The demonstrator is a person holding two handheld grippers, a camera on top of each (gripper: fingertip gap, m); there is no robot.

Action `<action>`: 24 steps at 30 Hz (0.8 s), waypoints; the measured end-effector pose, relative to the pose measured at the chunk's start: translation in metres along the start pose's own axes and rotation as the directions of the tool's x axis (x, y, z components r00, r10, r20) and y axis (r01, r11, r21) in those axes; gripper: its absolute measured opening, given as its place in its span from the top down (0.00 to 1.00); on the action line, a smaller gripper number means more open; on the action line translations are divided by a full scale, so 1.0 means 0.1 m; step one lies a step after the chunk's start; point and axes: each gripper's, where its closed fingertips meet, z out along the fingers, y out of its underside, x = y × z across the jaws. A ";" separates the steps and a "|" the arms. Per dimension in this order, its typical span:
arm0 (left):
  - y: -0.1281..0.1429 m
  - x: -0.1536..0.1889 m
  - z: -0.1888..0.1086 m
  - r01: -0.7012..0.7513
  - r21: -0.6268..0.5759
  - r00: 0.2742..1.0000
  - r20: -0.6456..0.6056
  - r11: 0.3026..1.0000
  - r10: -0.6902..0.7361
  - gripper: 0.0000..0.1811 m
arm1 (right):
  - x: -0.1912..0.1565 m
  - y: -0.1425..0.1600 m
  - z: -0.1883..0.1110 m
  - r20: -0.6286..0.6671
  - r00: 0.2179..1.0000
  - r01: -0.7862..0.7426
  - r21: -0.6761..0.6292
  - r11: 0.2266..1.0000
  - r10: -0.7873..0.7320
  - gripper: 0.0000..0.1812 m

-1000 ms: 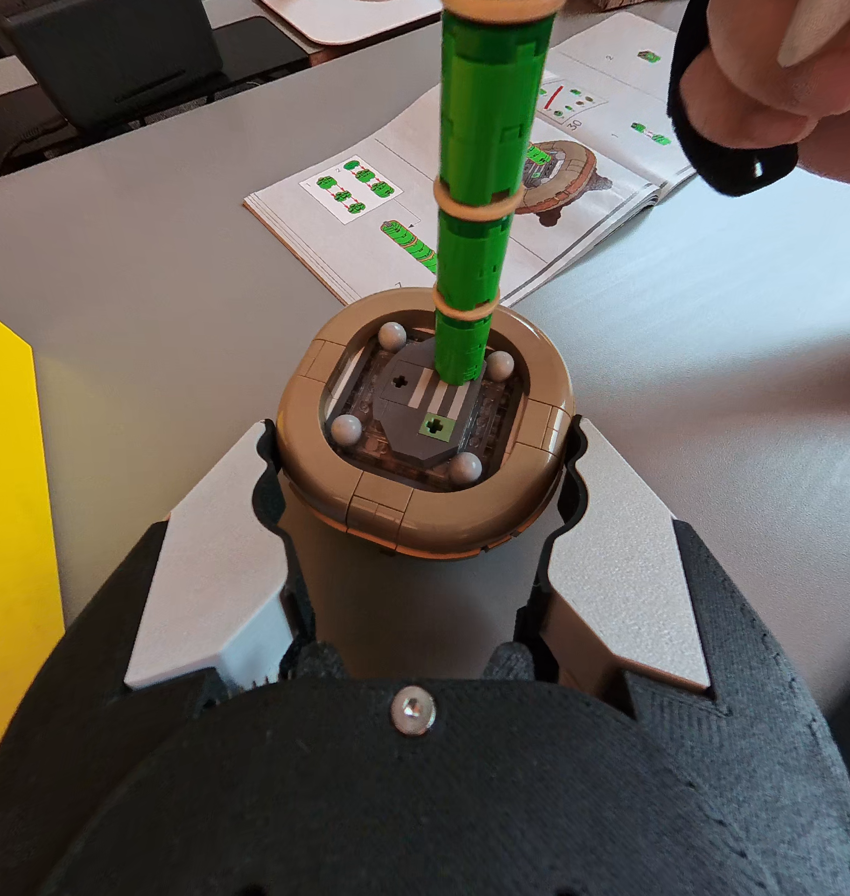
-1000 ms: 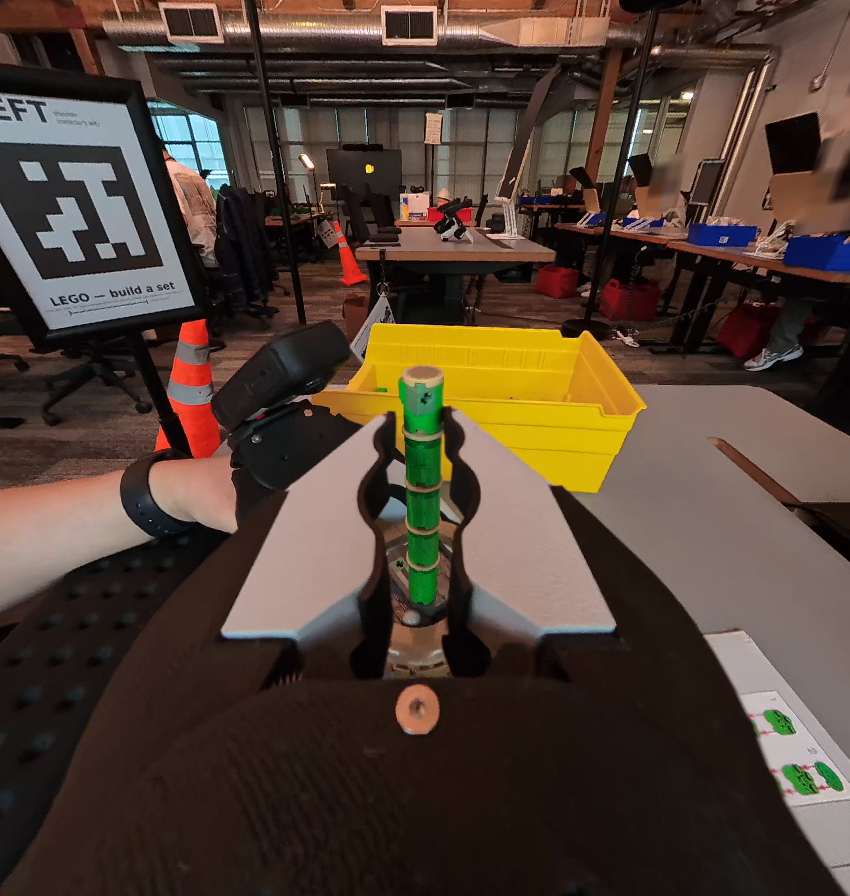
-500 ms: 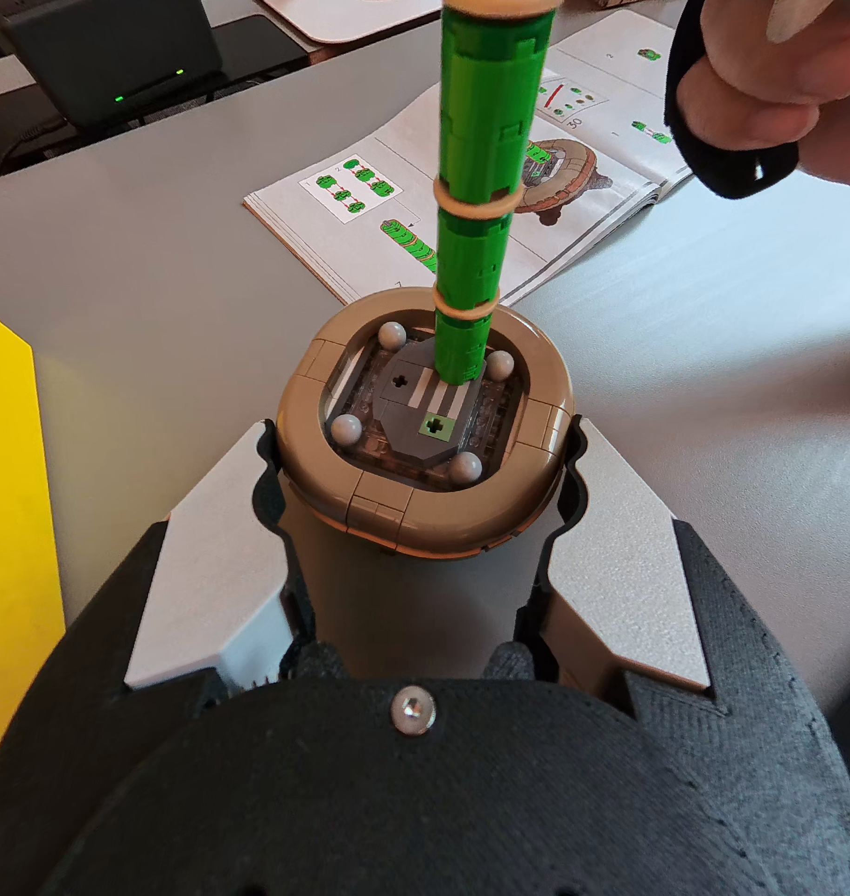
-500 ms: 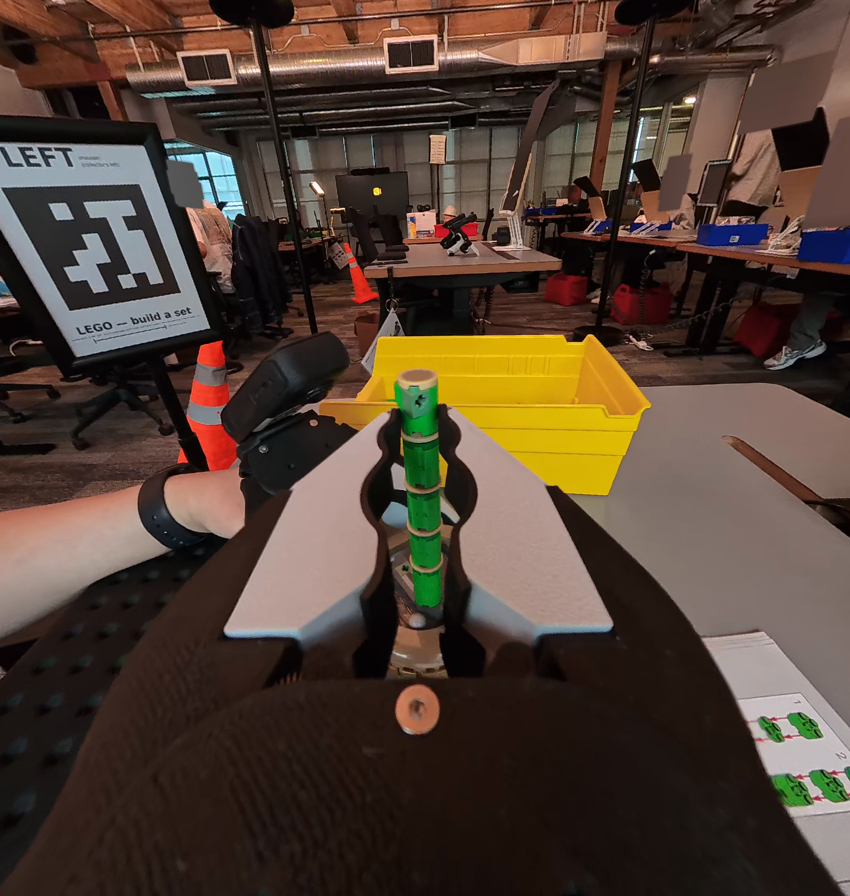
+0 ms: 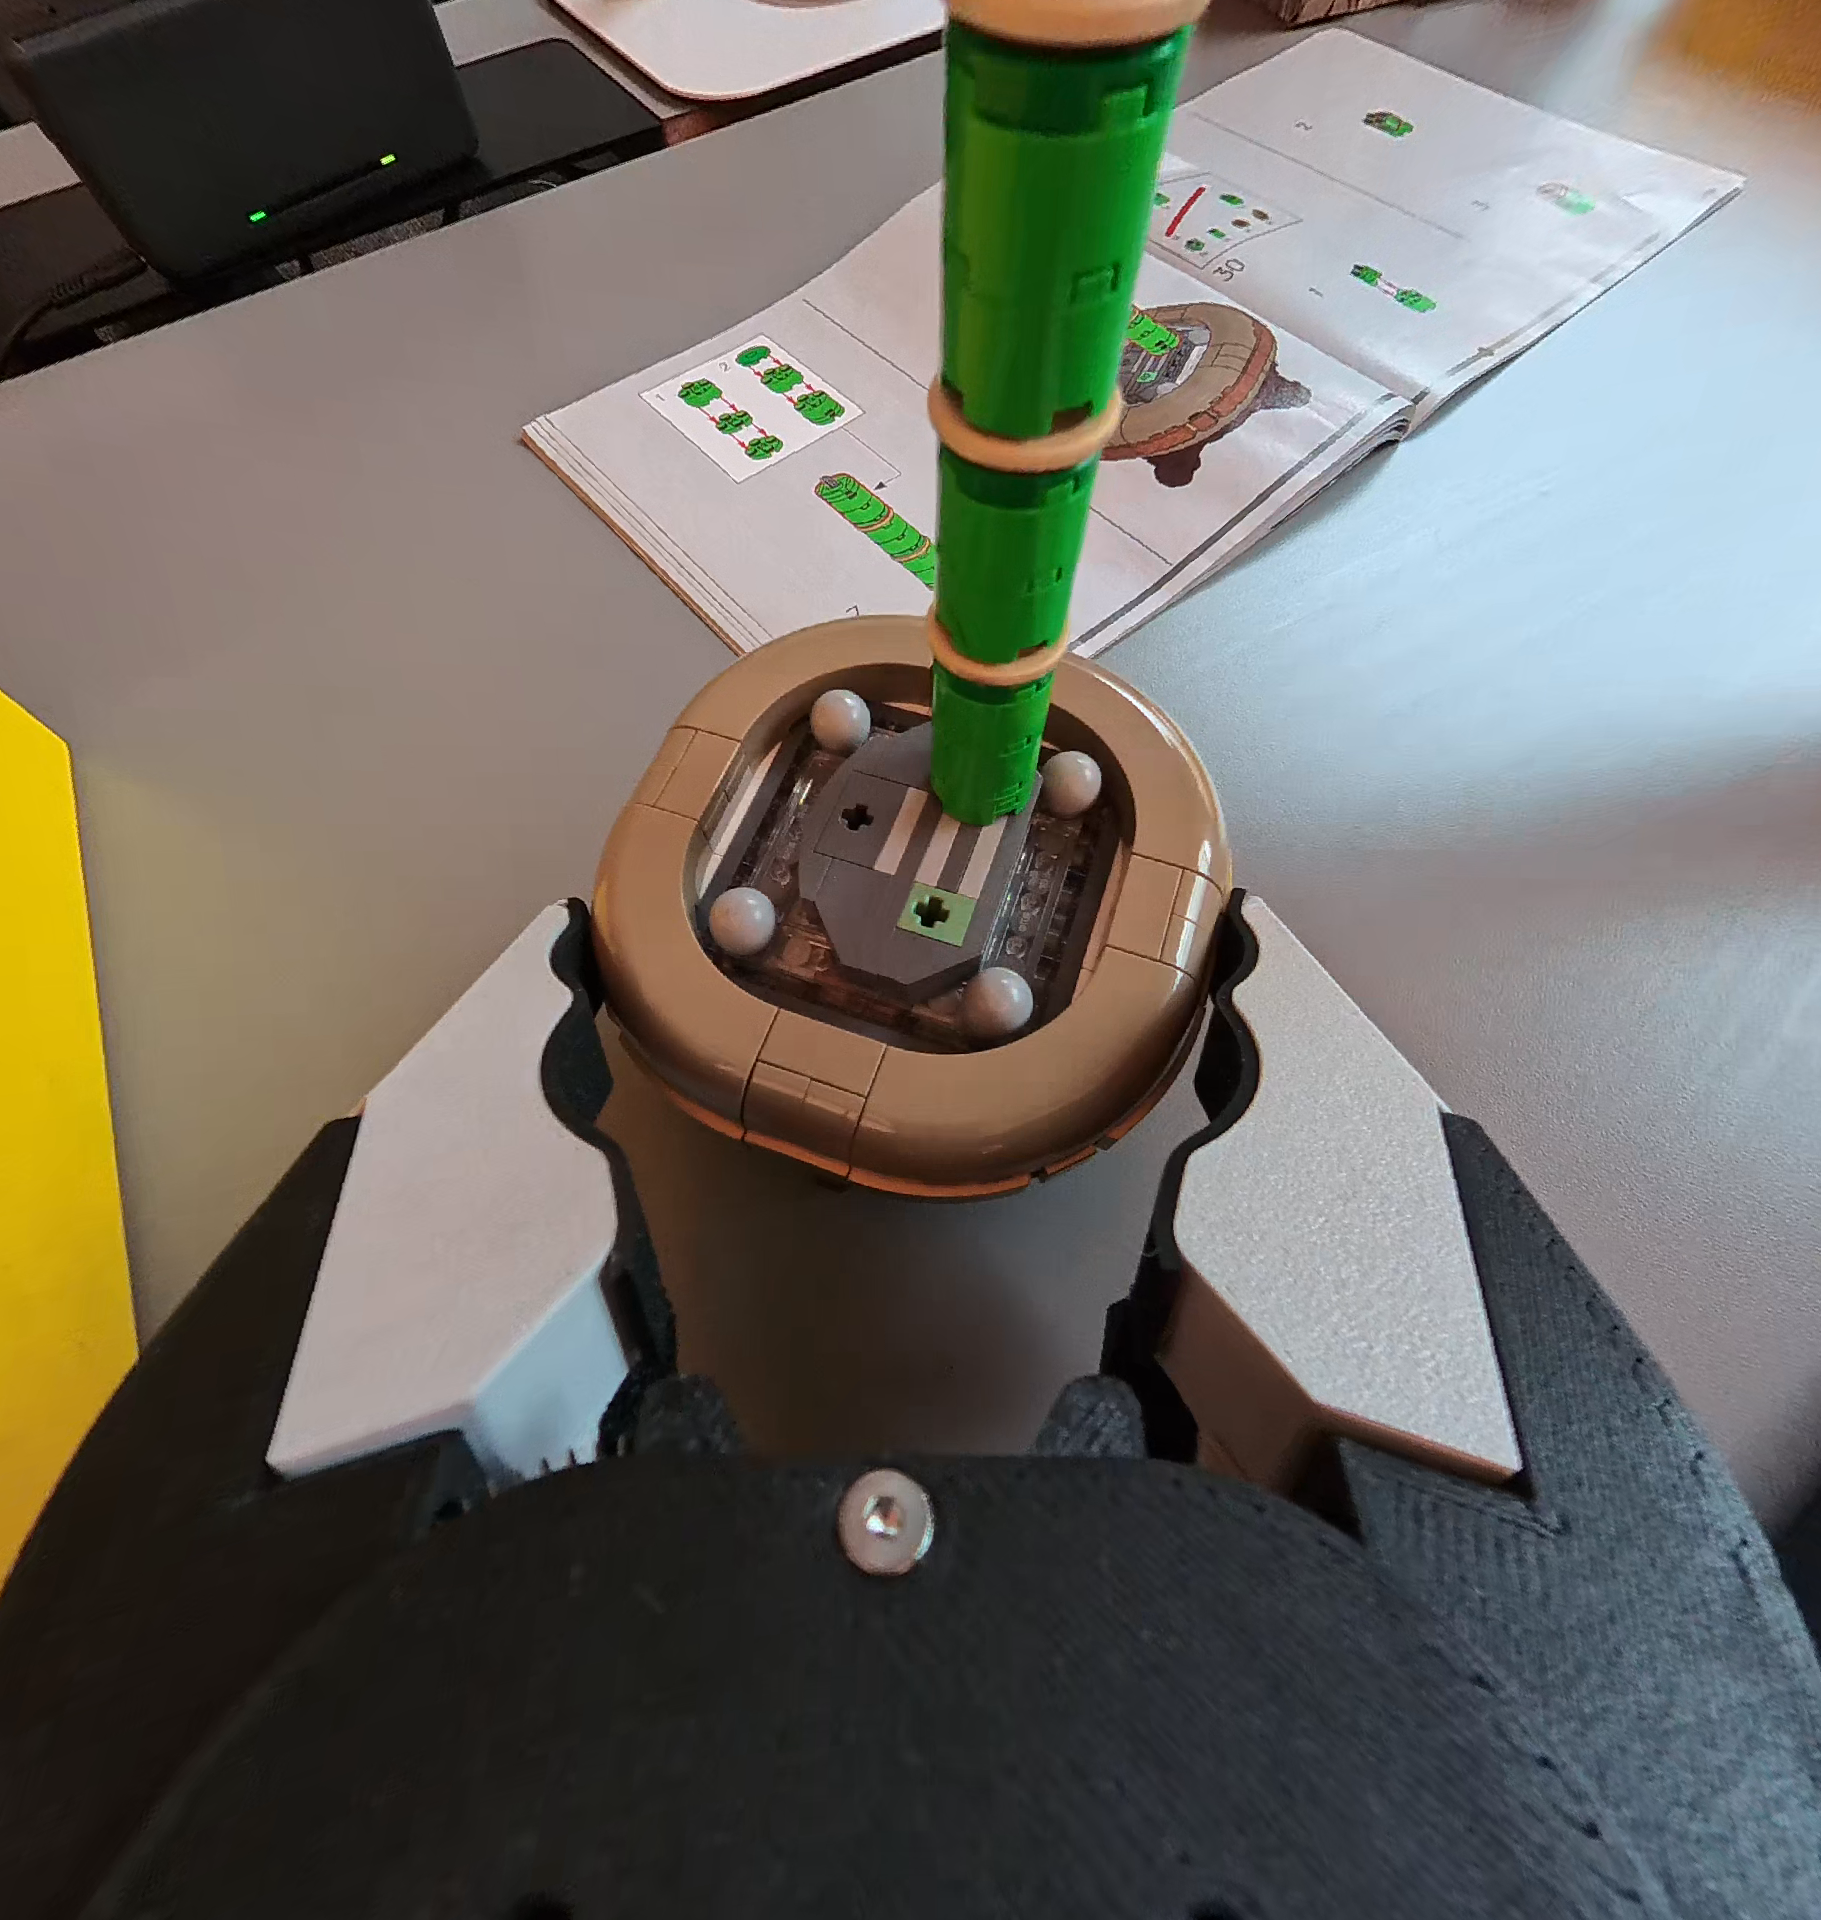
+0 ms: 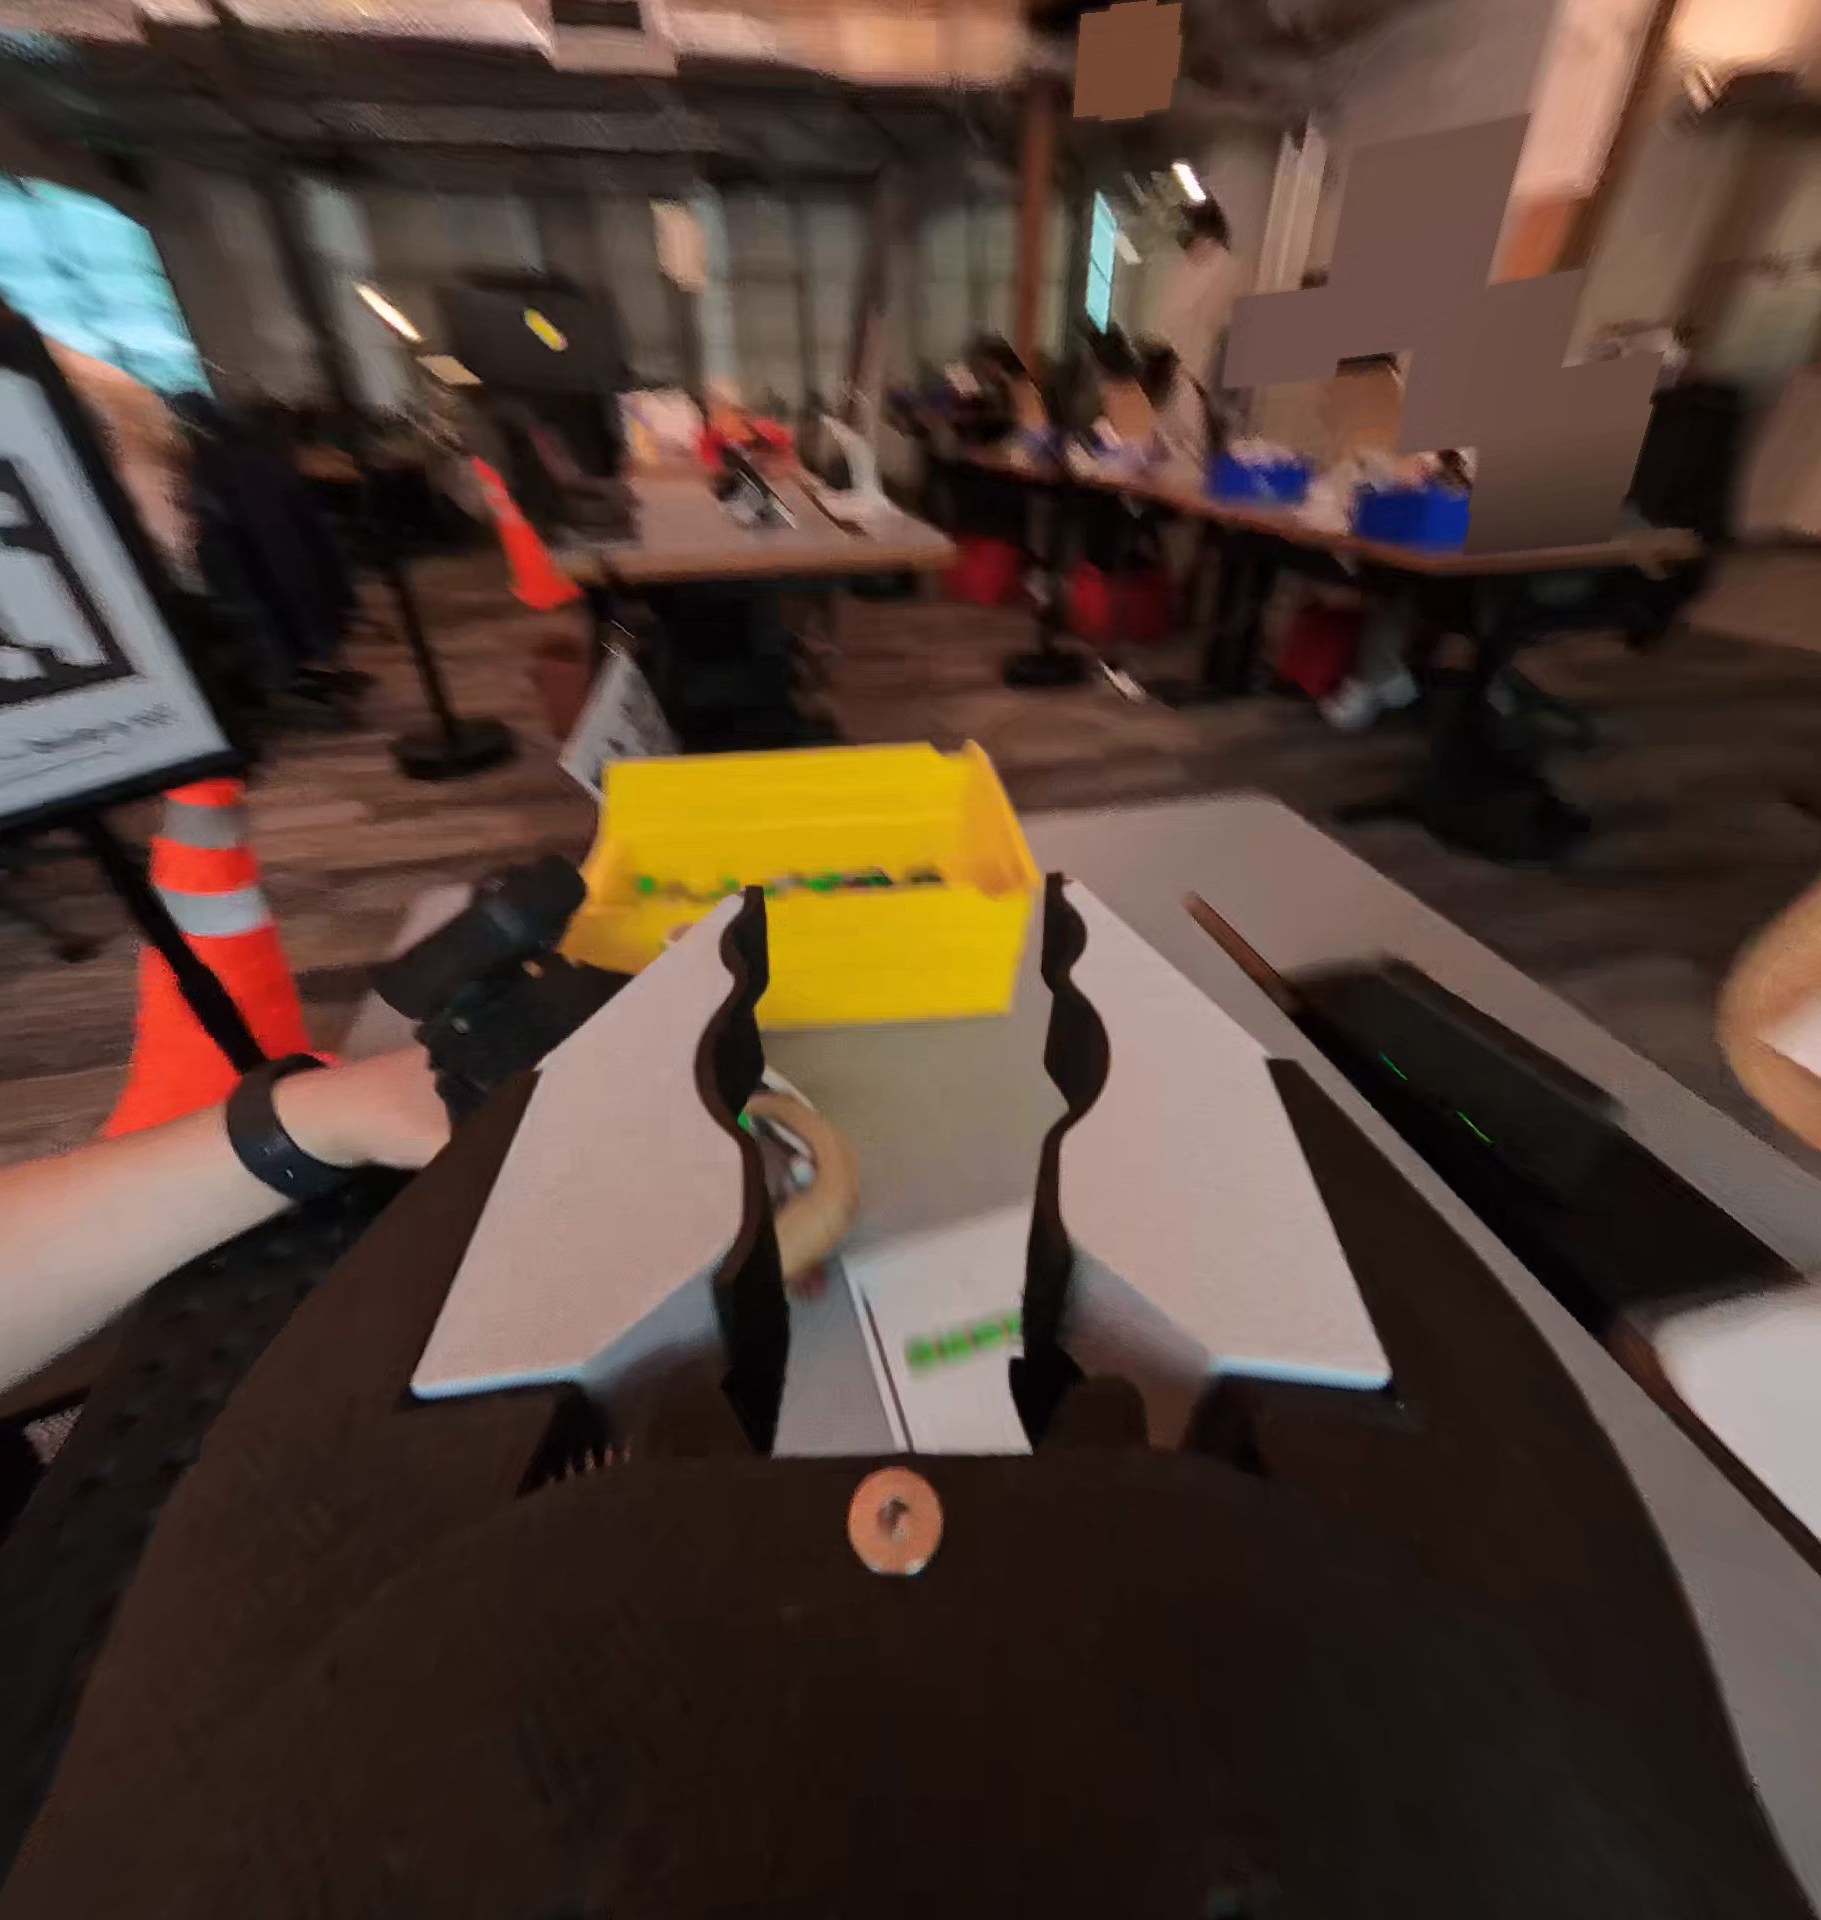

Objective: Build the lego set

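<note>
Two grippers split the work: L gripper [image 5: 901, 961] clamps tan pot base [image 5: 906, 1081] mid-tabletop, prob. to steady it w/ green stalk [image 5: 1031, 416] upright in its far socket, while R gripper [image 6: 901, 935], jaws apart & empty, points toward yellow bin [image 6: 885, 966] at far edge.

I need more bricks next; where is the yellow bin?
In the right wrist view, the yellow bin sits on the table's far edge, just beyond the open right hand-held gripper.
</note>
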 end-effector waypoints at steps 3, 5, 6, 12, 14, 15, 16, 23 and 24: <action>0.00 0.00 0.00 -0.002 0.001 1.000 -0.002 1.000 0.002 0.36 | 0.26 0.14 -0.74 -0.292 0.955 -0.065 -0.394 0.917 -0.057 0.71; 0.00 0.00 0.00 -0.004 0.001 1.000 -0.002 1.000 0.004 0.36 | 0.30 0.44 -1.37 -0.469 0.865 -0.187 -0.629 0.755 -0.177 0.71; 0.00 0.00 0.00 -0.004 0.003 1.000 -0.001 1.000 0.004 0.36 | 0.22 0.58 -1.61 -0.500 0.840 -0.248 -0.699 0.671 -0.211 0.71; 0.01 0.01 0.00 -0.019 -0.003 1.000 0.018 1.000 0.019 0.34 | -0.22 1.01 -2.07 -0.475 0.837 -0.346 -0.844 0.410 -0.272 0.70; 0.00 0.00 0.01 -0.034 -0.004 0.999 0.035 0.999 0.034 0.34 | -0.20 1.06 -2.15 -0.455 0.822 -0.338 -0.874 0.349 -0.343 0.69; -0.01 0.00 0.02 -0.043 0.000 0.998 0.045 0.999 0.043 0.35 | -0.19 1.08 -2.18 -0.440 0.822 -0.330 -0.885 0.327 -0.362 0.69; -0.01 0.00 0.03 -0.051 -0.001 0.997 0.054 0.999 0.051 0.34 | -0.20 1.10 -2.21 -0.423 0.828 -0.319 -0.895 0.312 -0.367 0.69; -0.01 -0.03 0.06 -0.057 -0.012 0.996 0.075 0.998 0.057 0.33 | 0.02 1.13 -2.40 -0.434 0.792 -0.346 -0.898 0.270 -0.429 0.71; -0.02 -0.03 0.06 -0.060 -0.011 0.995 0.077 0.998 0.061 0.33 | 0.03 1.15 -2.40 -0.422 0.800 -0.338 -0.905 0.260 -0.427 0.72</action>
